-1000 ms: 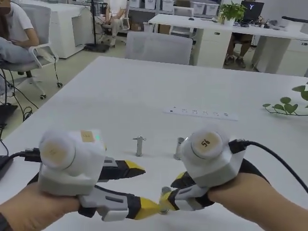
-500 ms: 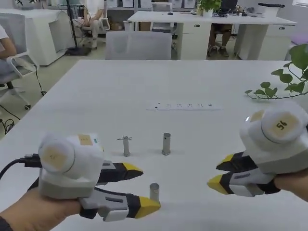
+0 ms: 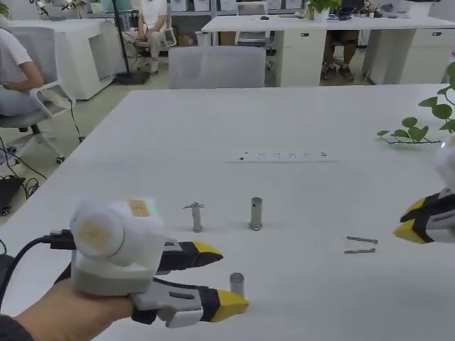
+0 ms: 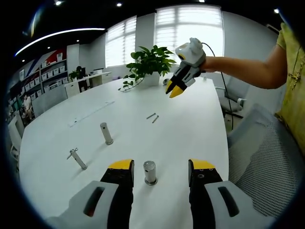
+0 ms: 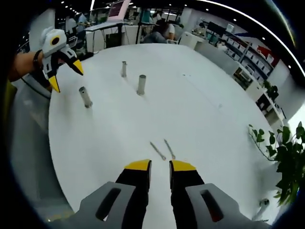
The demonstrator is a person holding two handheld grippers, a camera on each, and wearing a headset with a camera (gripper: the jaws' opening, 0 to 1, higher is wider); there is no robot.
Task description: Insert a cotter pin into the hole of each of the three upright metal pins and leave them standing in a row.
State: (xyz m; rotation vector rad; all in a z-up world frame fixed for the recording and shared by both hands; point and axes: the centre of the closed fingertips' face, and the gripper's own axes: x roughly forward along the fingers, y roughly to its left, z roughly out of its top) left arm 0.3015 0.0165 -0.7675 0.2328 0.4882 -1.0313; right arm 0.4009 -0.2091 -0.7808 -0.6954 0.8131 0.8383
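Three metal pins stand upright on the white table. The near pin stands between the tips of my open left gripper, untouched by them. Behind it stand a pin with a cotter pin through it and a plain pin. Two loose cotter pins lie to the right. My right gripper hovers just beyond them at the right edge, its jaws a narrow gap apart with nothing between them.
A white power strip lies across the table behind the pins. A leafy plant reaches in at the right edge. A grey chair stands at the far side, with people seated at desks beyond.
My right gripper let go of the near pin and moved off to the right. The pin now stands alone between the left gripper's open jaws. The head camera shifted too.
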